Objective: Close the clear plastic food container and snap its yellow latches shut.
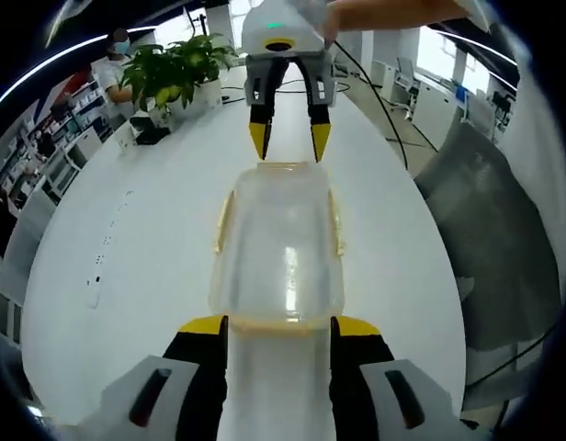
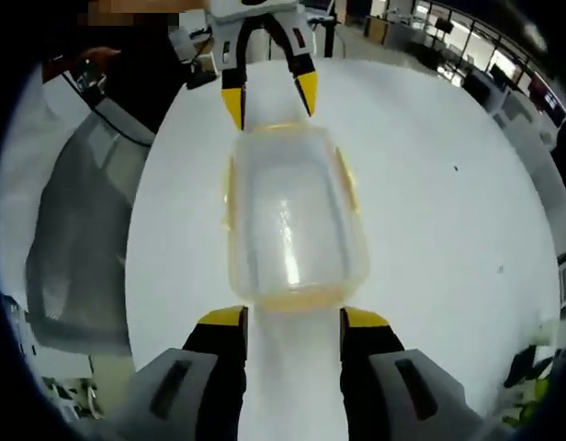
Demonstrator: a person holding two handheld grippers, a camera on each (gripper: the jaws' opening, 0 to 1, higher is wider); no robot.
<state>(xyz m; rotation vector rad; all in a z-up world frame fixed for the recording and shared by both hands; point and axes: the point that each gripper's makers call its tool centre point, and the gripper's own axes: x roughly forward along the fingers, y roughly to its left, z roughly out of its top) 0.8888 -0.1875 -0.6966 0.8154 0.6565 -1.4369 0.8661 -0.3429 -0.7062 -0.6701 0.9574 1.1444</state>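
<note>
A clear plastic container (image 1: 278,243) (image 2: 292,216) lies lengthwise on the white table (image 1: 127,230), its lid resting on top. Yellow latches run along its long sides (image 1: 221,225) (image 2: 347,179), and a yellow strip edges each end. My left gripper (image 1: 279,326) (image 2: 269,99) stands open, yellow fingertips (image 1: 202,324) either side of one end of the box. At the opposite end my right gripper (image 2: 293,319) (image 1: 289,142) faces it, also open, fingertips (image 2: 366,317) flanking that end. Neither gripper holds anything.
A potted plant (image 1: 173,69) stands at the far end of the table, with a seated person (image 1: 113,64) behind it. A grey mesh chair (image 1: 494,230) (image 2: 81,239) sits close to the table's edge. A black cable (image 1: 384,101) crosses the far tabletop.
</note>
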